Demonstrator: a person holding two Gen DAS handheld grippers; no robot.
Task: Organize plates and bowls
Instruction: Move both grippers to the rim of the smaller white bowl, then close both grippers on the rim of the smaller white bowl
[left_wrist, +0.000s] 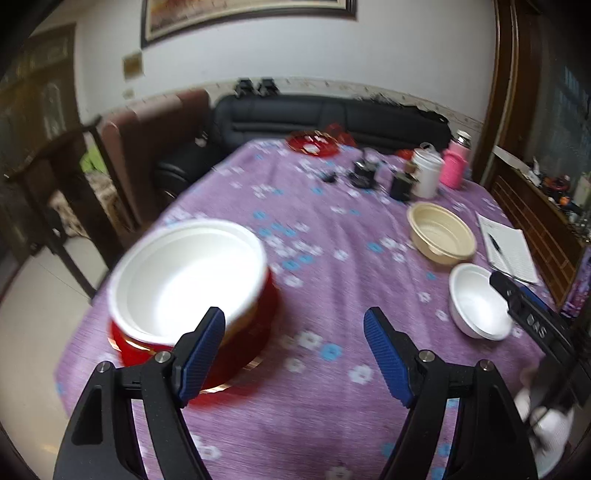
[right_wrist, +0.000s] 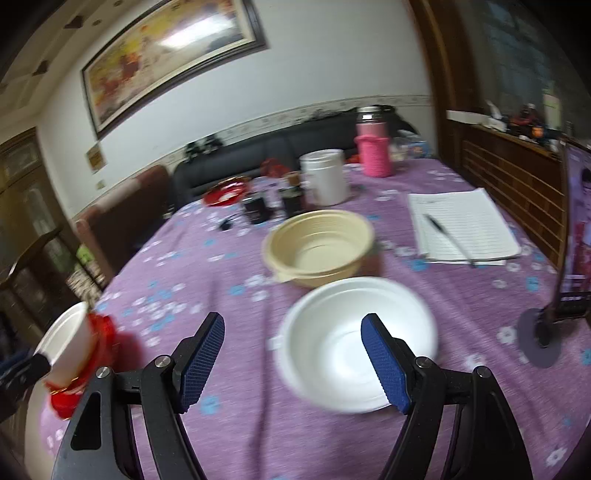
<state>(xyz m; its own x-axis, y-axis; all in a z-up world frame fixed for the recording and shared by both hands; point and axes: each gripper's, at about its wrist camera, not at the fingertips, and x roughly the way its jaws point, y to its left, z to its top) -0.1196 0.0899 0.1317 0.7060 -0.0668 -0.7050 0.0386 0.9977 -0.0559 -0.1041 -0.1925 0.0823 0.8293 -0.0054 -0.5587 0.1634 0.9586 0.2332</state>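
Note:
A white bowl (left_wrist: 188, 273) is stacked in a red bowl (left_wrist: 140, 341) on a red plate (left_wrist: 240, 354) at the table's left; the stack also shows at the left edge of the right wrist view (right_wrist: 74, 350). My left gripper (left_wrist: 294, 325) is open and empty, just right of that stack. A second white bowl (right_wrist: 354, 343) lies near the table's front, with a cream bowl (right_wrist: 321, 247) behind it. My right gripper (right_wrist: 293, 328) is open and empty, its right finger over the white bowl. Both bowls show in the left wrist view, white (left_wrist: 476, 306) and cream (left_wrist: 441, 232).
A purple flowered cloth (left_wrist: 314, 406) covers the table. At the back stand a white jar (right_wrist: 325, 177), a pink bottle (right_wrist: 373, 147), dark small items (right_wrist: 255, 208) and a red dish (right_wrist: 225, 194). A notepad with a pen (right_wrist: 461, 229) lies right, a stand base (right_wrist: 539, 339) beyond.

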